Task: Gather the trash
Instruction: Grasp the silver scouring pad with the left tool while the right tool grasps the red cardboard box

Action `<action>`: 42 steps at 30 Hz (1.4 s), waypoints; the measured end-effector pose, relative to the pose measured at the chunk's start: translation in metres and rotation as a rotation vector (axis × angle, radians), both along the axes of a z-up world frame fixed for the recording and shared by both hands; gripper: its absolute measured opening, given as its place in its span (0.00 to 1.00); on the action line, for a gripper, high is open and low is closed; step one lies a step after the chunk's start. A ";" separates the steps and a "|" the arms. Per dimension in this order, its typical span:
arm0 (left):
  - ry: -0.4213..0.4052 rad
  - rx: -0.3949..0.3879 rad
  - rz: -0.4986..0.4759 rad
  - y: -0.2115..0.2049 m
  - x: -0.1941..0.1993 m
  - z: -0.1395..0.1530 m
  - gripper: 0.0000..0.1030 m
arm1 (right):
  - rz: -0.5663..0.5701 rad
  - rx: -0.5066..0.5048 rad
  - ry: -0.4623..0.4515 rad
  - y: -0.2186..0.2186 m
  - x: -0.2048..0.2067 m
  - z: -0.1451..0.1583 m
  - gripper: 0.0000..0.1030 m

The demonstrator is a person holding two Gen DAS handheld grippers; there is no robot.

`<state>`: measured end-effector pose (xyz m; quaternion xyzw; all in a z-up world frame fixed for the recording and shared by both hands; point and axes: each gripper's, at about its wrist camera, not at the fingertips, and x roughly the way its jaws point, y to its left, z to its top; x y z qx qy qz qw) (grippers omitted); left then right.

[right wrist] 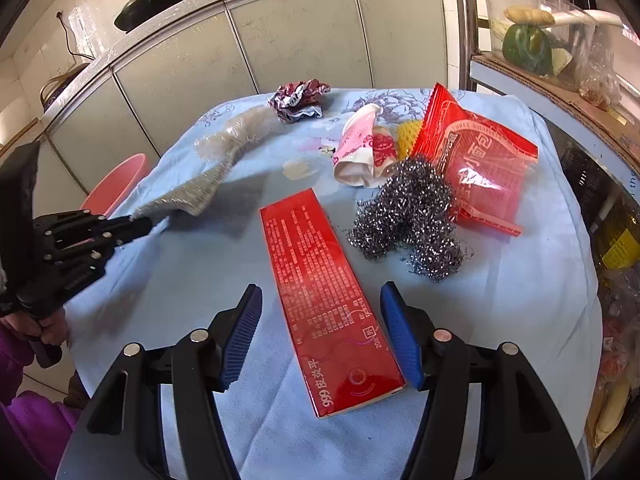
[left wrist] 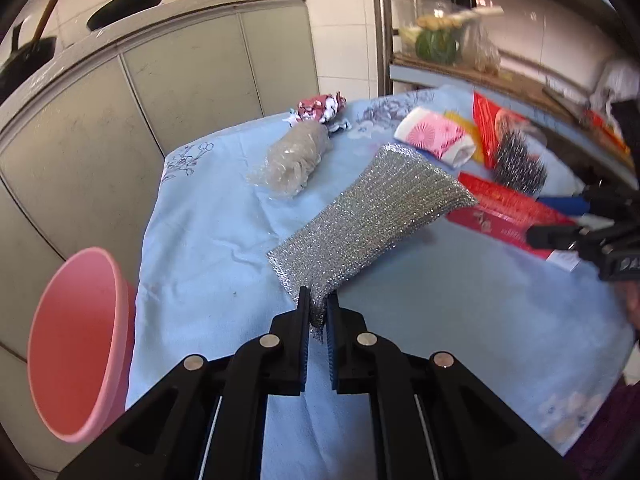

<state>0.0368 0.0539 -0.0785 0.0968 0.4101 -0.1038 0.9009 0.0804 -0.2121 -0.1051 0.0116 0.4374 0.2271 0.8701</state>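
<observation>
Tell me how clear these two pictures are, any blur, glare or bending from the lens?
Left wrist view: strong fisheye bending of the cabinet doors, dark corners; the silver scrub pad is sharp, while the right gripper at the edge is smeared. Right wrist view: sharp overall, glare on the red snack bag, and the pad casts a soft shadow on the blue cloth.

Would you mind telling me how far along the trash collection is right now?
Nothing looks binned yet: what shows of the pink bin holds nothing. In hand: the left gripper is shut on the silver scouring pad. The open right gripper straddles the red box. Left: steel wool, red wrapper, crumpled wrappers.
</observation>
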 end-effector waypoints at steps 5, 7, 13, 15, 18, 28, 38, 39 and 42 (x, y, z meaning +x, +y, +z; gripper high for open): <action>0.007 -0.119 0.030 0.013 -0.011 0.015 0.06 | 0.010 -0.022 -0.009 0.002 -0.005 0.004 0.60; 0.014 -0.161 0.039 0.017 -0.015 0.019 0.06 | 0.013 -0.034 -0.009 0.002 -0.008 0.005 0.60; 0.006 -0.228 0.070 0.025 -0.027 0.029 0.06 | 0.006 -0.059 -0.001 0.001 -0.014 0.004 0.60; -0.002 -0.241 0.086 0.028 -0.030 0.032 0.06 | 0.002 -0.055 -0.009 0.000 -0.017 0.006 0.51; -0.011 -0.257 0.102 0.034 -0.033 0.036 0.06 | -0.002 -0.048 -0.019 -0.001 -0.021 0.009 0.41; -0.039 -0.297 0.191 0.058 -0.045 0.041 0.06 | 0.016 0.014 -0.129 0.005 -0.034 0.040 0.39; -0.115 -0.316 0.303 0.090 -0.060 0.055 0.07 | 0.134 0.059 -0.175 0.051 -0.031 0.062 0.39; -0.126 -0.317 0.320 0.095 -0.062 0.057 0.07 | 0.147 0.063 -0.177 0.057 -0.029 0.064 0.39; -0.152 -0.320 0.365 0.109 -0.068 0.062 0.07 | 0.198 0.070 -0.186 0.081 -0.024 0.069 0.39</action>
